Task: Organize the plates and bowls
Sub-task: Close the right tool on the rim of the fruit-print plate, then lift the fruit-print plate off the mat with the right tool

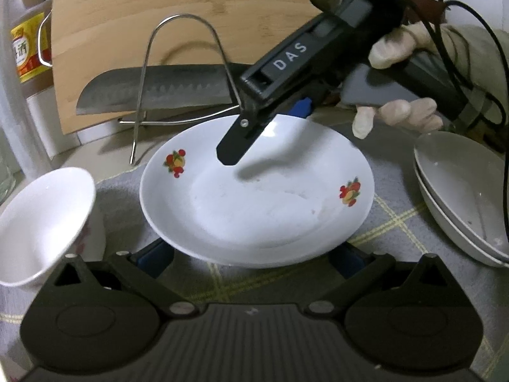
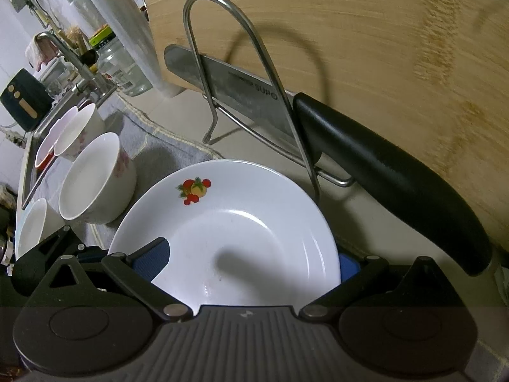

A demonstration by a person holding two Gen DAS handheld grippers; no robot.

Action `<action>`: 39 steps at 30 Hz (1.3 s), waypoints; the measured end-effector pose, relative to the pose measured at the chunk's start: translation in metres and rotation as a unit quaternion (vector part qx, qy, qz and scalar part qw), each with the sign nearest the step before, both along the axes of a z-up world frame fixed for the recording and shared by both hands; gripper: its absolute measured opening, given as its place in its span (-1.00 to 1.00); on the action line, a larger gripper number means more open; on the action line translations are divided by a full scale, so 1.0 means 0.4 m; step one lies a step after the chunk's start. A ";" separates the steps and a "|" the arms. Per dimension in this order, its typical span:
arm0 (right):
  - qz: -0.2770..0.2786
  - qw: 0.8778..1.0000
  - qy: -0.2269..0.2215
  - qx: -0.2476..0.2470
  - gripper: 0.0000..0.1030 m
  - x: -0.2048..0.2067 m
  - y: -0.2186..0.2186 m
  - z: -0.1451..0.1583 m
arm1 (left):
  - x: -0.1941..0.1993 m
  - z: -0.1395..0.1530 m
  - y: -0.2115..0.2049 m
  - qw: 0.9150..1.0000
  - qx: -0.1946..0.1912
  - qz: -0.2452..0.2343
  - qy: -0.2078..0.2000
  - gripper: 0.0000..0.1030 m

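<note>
A white plate (image 1: 254,197) with fruit decals lies on a grey checked cloth (image 1: 397,222). My left gripper (image 1: 253,258) is open, its blue-padded fingers tucked at the plate's near rim. My right gripper (image 1: 264,130), held by a gloved hand (image 1: 400,47), reaches down onto the far rim. One finger is over the plate's inside and the other is behind the rim. In the right wrist view the plate (image 2: 229,222) fills the gap of the right gripper (image 2: 251,262). Its jaws stand wide apart, the left one above the plate and the right one behind the rim.
A wire rack (image 1: 184,79) stands behind the plate, with a knife (image 1: 152,92) and a wooden cutting board (image 1: 178,16) behind it. A white bowl (image 1: 41,226) is at left and two stacked grey bowls (image 1: 461,197) at right. More bowls (image 2: 95,178) sit beside a sink (image 2: 70,54).
</note>
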State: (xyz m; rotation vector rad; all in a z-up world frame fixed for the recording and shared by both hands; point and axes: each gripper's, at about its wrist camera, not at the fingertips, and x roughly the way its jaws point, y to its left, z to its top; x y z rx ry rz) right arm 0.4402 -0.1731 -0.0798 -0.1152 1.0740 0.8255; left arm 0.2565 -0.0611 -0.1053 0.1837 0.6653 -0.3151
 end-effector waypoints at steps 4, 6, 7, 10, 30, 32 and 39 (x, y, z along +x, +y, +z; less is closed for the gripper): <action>-0.001 1.000 0.001 0.003 1.00 0.000 -0.003 -0.001 | 0.001 -0.002 -0.003 1.000 0.001 -0.004 0.001 0.99; -0.002 1.000 0.003 0.004 1.00 0.000 -0.004 -0.001 | 0.000 -0.003 -0.003 1.000 0.002 -0.005 0.001 0.99; -0.002 1.000 0.004 0.005 1.00 0.000 -0.004 0.000 | 0.001 -0.003 -0.002 1.000 0.001 -0.006 0.002 0.99; -0.003 1.000 0.010 0.005 1.00 0.000 -0.008 0.004 | 0.003 -0.003 0.000 1.000 0.002 -0.008 0.002 1.00; 0.007 1.000 -0.005 0.015 1.00 0.007 -0.004 0.007 | 0.006 -0.002 0.000 1.000 0.001 -0.013 0.003 1.00; 0.006 1.000 -0.005 0.014 1.00 0.004 -0.004 0.008 | 0.005 -0.002 0.001 1.000 0.001 -0.014 0.002 1.00; 0.009 1.000 -0.002 0.010 1.00 -0.014 -0.004 0.010 | -0.001 0.000 0.002 1.000 0.007 -0.011 0.004 1.00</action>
